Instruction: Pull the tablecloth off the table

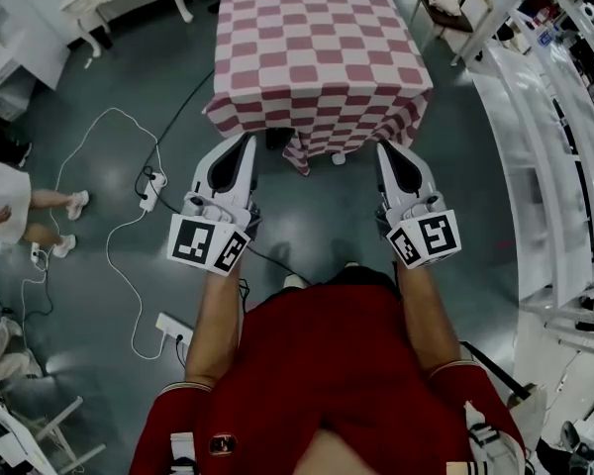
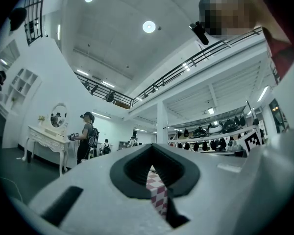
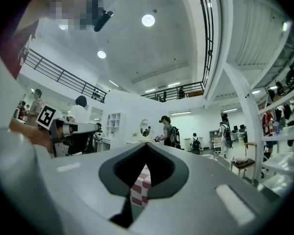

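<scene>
Both my jaw pairs are pressed together. My left gripper (image 1: 248, 141) and right gripper (image 1: 380, 148) point at the near hem of the tablecloth (image 1: 317, 47), which lies draped and square in the upper middle of the head view. The table under it is hidden. In each gripper view the red and white checks show only through the opening behind my closed tips, and I see no fold nipped at the tips themselves. The first risk, then, is pulling on nothing: unless I part the jaws and bite well into the hem, I expect the tips to slide off the cloth. If only one side catches, I judge the cloth will skew and bunch at a far corner, perhaps dragging the table along. A loose fold (image 1: 297, 156) hangs between my grippers and could snag. Stepping back is a hazard too, with a white cable (image 1: 89, 137) and power strip (image 1: 150, 188) on the floor at left, near a bystander (image 1: 5, 206).
</scene>
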The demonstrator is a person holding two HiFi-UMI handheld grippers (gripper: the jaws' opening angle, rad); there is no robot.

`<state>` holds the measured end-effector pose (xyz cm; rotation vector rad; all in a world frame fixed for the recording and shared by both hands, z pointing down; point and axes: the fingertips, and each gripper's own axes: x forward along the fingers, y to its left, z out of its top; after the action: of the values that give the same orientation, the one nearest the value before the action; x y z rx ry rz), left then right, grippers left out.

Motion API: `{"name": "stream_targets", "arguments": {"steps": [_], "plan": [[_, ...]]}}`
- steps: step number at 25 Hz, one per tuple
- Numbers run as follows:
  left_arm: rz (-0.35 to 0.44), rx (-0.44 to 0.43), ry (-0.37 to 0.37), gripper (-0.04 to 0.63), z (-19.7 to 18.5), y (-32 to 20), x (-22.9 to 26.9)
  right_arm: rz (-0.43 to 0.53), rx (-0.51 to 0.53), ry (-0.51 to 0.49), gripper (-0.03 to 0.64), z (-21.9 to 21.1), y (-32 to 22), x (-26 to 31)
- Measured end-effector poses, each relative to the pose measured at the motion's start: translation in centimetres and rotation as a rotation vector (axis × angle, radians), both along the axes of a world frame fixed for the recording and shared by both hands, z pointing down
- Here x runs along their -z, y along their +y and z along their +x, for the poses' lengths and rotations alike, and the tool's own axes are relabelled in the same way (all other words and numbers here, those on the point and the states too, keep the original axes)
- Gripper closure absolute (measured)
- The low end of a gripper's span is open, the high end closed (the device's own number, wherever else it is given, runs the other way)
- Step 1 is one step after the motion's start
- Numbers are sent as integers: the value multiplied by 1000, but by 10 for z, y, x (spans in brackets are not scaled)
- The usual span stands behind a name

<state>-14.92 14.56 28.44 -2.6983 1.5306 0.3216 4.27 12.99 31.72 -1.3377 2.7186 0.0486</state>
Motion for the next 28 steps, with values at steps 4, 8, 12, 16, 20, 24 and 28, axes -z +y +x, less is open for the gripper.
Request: {"name": "stream_targets", "arguments": {"steps": [4, 8, 12, 16, 20, 24, 28], "plan": [[-6, -9, 7, 589, -16, -5, -3, -4, -24, 18, 607, -12, 0, -2], [-18, -14, 12, 589, -24, -19, -7, -9, -42, 28, 606, -15, -13, -1], [-31, -9, 3, 589, -26, -42, -14, -1, -47, 40, 606, -15, -37, -4], [-45, 18, -18, 589, -29, -73, -24, -7, -44, 39, 607, -12, -72, -17], [-71, 51, -41, 589, -28, -112, -34, -23, -55, 33, 606, 2, -117, -29], [-96, 93, -53, 589, -23, -161, -41, -25, -48, 50, 607, 18, -169, -35], [-112, 130, -57, 589, -8, -213, -47, -30, -35, 57, 606, 39, -227, -39]]}}
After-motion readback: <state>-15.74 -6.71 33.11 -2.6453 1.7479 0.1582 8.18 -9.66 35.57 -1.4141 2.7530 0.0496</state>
